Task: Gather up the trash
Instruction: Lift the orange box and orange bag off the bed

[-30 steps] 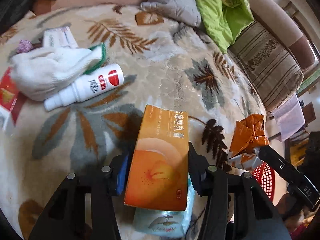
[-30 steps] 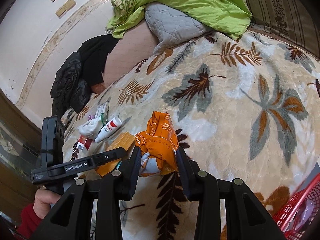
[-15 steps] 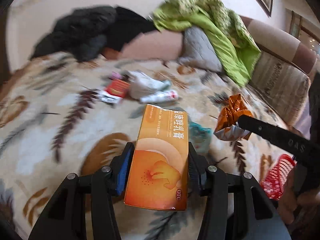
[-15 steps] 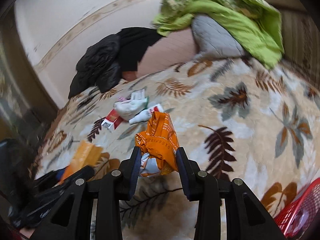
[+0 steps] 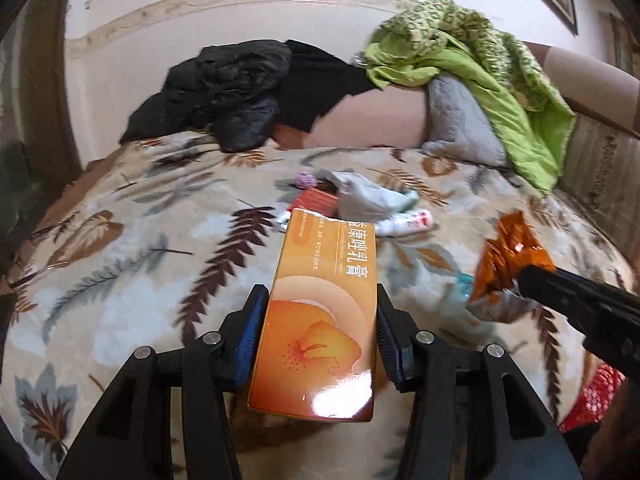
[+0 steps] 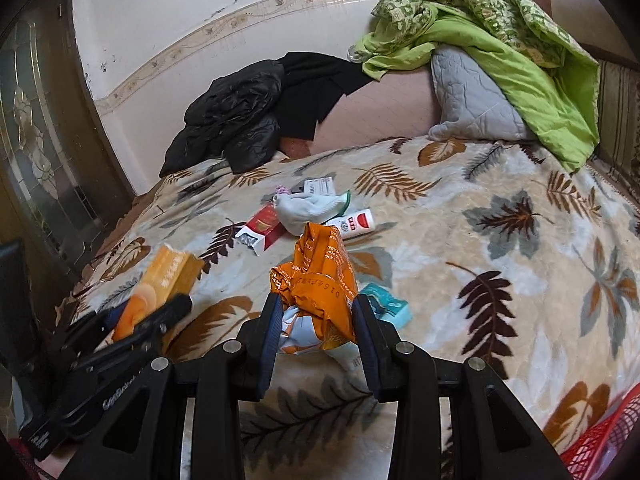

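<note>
Your left tongs (image 5: 318, 332) clamp the orange box (image 5: 320, 316), your right tongs (image 6: 314, 320) the crumpled wrapper (image 6: 320, 280), both lifted clear for the red basket (image 6: 604, 444) at lower right.

Each gripper (image 5: 318, 336) (image 6: 316, 330) is black plastic with blue pads (image 5: 250, 332), silver screws and pale lettering.

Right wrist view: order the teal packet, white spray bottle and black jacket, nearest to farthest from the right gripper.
1. Teal packet, just right of the right gripper.
2. White spray bottle, mid-blanket, beyond the held wrapper.
3. Black jacket, heaped by the far wall.
</note>
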Demonstrator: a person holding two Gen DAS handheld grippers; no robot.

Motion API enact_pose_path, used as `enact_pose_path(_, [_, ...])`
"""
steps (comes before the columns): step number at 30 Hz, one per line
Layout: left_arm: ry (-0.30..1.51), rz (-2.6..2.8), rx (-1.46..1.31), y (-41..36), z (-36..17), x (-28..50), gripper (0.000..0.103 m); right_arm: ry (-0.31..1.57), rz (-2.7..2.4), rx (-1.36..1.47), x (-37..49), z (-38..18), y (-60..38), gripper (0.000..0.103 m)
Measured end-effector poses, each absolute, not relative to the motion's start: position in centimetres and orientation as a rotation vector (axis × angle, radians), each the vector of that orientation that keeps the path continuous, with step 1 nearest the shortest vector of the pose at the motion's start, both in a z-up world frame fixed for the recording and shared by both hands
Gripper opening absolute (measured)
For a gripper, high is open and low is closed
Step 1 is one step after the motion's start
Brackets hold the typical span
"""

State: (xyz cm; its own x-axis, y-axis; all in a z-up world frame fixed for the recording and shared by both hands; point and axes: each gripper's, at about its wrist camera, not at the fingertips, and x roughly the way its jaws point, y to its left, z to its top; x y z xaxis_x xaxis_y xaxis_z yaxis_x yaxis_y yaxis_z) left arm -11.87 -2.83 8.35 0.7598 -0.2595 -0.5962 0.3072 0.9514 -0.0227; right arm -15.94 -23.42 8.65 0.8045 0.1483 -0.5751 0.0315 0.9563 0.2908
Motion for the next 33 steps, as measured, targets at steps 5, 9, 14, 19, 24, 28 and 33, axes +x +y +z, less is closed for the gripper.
enact_pose_path(5, [0.658,-0.273,0.086,-2.56,7.89,-11.43,0.05,0.64,0.072,0.303,-15.64,8.51,-23.3,0.039])
enact_pose_path(9, [0.655,-0.261,0.107,-2.86,7.76,-11.47,0.05,0.637,0.07,0.299,-15.74,8.57,-23.2,0.039])
enact_pose_path(14, [0.649,-0.249,0.119,-3.01,7.7,-11.53,0.05,0.636,0.063,0.307,-15.89,8.56,-23.52,0.039])
enact_pose_path(19, [0.637,-0.228,0.135,-3.07,7.84,-11.67,0.05,0.631,0.06,0.301,-16.15,8.69,-23.47,0.039])
enact_pose_path(24, [0.628,-0.223,0.148,-3.17,7.93,-11.87,0.05,0.628,0.055,0.295,-16.3,8.83,-23.51,0.039])
enact_pose_path(28, [0.633,-0.225,0.143,-3.14,7.94,-11.89,0.05,0.627,0.051,0.297,-16.38,8.86,-23.63,0.039])
enact_pose_path(33, [0.618,-0.202,0.133,-2.71,8.57,-11.99,0.05,0.628,0.055,0.3,-16.3,8.86,-23.59,0.039])
